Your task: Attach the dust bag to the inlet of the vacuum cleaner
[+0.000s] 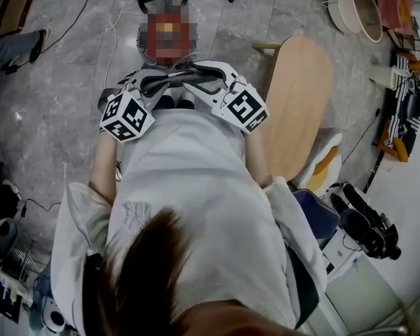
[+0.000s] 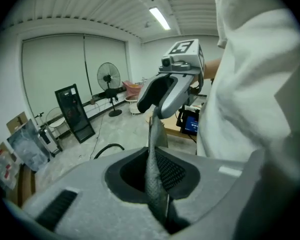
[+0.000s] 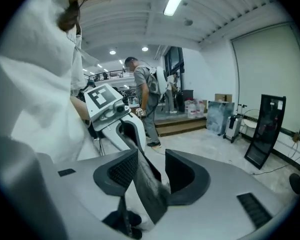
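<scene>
Now dust bag within left tongs, right tongs

both bare forearms reach forward and down in front of the body, the left forearm and the right forearm angled inward so the two grippers meet nose to nose, marker cubes turned up toward the head. the left gripper has its jaws drawn nearly together, clamped on a strip of the dust bag. the right gripper faces it at close range, tilted down, its jaws standing wide apart with the same fabric hanging loose between them. the hands themselves are hidden beneath the gripper bodies.
</scene>
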`<act>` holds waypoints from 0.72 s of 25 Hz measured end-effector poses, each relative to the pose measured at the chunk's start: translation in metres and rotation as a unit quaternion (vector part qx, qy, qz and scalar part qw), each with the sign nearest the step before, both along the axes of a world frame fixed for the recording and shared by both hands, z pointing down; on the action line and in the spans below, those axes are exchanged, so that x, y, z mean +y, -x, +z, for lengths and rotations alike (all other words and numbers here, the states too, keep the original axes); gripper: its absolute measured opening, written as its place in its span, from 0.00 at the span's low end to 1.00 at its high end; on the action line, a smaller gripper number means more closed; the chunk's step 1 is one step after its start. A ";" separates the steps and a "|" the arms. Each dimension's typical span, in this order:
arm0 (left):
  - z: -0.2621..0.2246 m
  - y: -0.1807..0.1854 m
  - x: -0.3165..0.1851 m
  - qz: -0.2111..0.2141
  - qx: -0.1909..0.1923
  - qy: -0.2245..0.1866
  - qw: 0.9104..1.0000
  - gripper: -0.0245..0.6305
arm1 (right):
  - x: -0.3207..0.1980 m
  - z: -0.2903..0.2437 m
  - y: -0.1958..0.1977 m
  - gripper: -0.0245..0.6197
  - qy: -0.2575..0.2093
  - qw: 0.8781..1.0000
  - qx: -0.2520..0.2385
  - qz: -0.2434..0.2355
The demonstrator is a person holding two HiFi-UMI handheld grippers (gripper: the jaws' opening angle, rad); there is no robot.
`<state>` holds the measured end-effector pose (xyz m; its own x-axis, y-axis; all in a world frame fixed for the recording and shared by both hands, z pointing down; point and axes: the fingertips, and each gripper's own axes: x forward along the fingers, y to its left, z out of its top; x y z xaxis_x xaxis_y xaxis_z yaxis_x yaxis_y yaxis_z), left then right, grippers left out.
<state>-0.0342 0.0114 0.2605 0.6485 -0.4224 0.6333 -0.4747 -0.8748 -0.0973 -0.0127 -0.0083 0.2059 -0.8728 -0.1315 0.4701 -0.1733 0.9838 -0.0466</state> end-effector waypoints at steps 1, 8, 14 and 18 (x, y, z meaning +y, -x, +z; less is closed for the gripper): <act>0.003 -0.005 0.000 0.013 -0.010 0.003 1.000 0.09 | 0.001 0.007 -0.003 0.32 0.007 1.000 0.015 -0.010; 0.022 -0.033 0.004 0.070 -0.033 0.031 0.997 0.09 | 0.015 0.061 -0.023 0.26 -0.014 0.982 0.161 -0.101; 0.053 -0.050 0.014 0.086 -0.056 0.046 0.994 0.09 | 0.028 0.106 -0.043 0.14 -0.050 0.955 0.249 -0.151; 0.098 -0.060 0.022 0.092 -0.085 0.062 0.990 0.10 | 0.038 0.151 -0.055 0.10 -0.056 0.937 0.289 -0.189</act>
